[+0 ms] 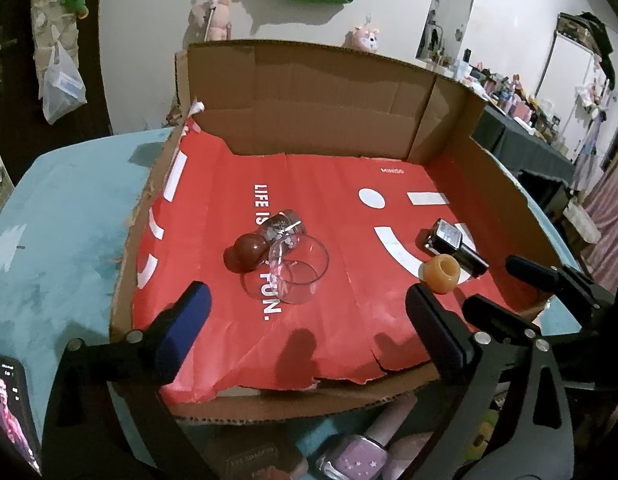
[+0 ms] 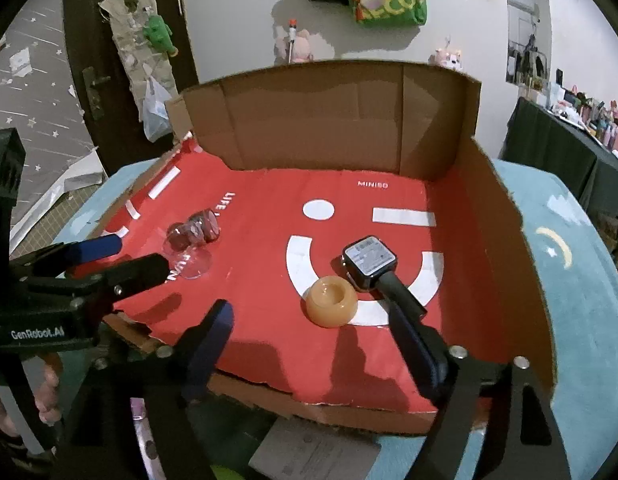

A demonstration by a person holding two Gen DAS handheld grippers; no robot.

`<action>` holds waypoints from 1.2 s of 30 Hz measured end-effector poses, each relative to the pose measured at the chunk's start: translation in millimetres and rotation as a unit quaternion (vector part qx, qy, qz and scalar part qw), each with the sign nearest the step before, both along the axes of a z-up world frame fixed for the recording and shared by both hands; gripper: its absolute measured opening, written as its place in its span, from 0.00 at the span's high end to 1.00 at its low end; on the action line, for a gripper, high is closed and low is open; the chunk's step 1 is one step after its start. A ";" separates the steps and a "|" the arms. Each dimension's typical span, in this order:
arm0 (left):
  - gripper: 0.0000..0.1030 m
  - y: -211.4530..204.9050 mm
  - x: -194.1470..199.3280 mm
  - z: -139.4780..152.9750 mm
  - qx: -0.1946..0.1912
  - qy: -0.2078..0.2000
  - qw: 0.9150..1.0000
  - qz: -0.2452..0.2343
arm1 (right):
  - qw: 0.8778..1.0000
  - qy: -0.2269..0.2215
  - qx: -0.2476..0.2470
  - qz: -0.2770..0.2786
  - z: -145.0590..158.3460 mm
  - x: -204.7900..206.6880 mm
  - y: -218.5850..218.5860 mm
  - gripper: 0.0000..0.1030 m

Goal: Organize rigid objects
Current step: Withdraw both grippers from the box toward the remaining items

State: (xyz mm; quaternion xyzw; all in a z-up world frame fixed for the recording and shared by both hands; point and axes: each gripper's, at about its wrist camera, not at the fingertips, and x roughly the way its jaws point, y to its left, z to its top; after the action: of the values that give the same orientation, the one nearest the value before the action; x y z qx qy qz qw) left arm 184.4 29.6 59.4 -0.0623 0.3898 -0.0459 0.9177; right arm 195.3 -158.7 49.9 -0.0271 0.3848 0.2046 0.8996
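So both grippers are hovering at the near edge of the cardboard tray, the one lined with a red bag, and neither is holding anything. Left gripper has its jaws wide apart, lined up roughly on the clear glass cup in front of it. Right gripper is also spread open, with the little orange ring-shaped pot sitting just past it, between the fingers' line.

Where stuff is: the glass cup is on its side at left-center of the tray, touching or right against a small jar with a round brown cap, which is also lying down. Over on the right, the orange pot sits upright, just beside a smartwatch whose black strap runs toward the near right. I can't tell if the pot and watch actually touch.

My worries from here:
- The cup and jar are both on their sides, so they'll probably roll if a finger bumps one before closing. Nudge one and the other likely goes too.
- Clear glass looks slick, and a shallow pinch on the rim could let it squirt out.
- The red liner is creased and torn at the near edge, so a low approach could snag it and drag everything.
- Going for the pot, the right finger could catch the watch strap.
- The two grippers are close together, so crossing paths could clash.
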 end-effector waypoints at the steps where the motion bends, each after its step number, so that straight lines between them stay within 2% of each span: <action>1: 0.04 -0.1 -1.6 1.2 0.001 -0.002 1.000 0.001 | 1.000 -0.003 0.002 0.000 1.7 -1.9 -0.7 0.14; 8: 0.00 -4.1 -14.2 7.0 0.018 -0.014 1.000 0.005 | 1.000 -0.023 0.010 0.002 11.4 -15.0 -3.0 0.01; 15: 0.00 -8.4 -25.5 9.6 0.029 -0.017 0.999 0.006 | 0.999 -0.033 0.021 0.003 18.5 -27.2 -6.6 0.00; 21: 0.00 -10.7 -35.2 12.5 0.021 -0.017 1.000 0.001 | 0.999 -0.038 0.026 0.002 21.7 -37.2 -10.4 0.00; 28: 0.00 -21.5 -49.8 13.1 0.041 -0.017 0.999 -0.009 | 0.999 -0.039 0.032 0.002 24.3 -49.2 -14.4 0.00; 36: 0.00 -23.7 -59.6 13.5 0.038 -0.015 0.999 -0.012 | 0.999 -0.039 0.034 0.005 25.5 -60.8 -15.4 0.00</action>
State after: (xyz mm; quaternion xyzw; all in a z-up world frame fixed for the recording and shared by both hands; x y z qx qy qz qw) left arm 124.8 5.9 72.9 -0.0216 0.3782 -0.0429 0.9245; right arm 134.5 -174.1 75.4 -0.0068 0.3420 0.2205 0.9134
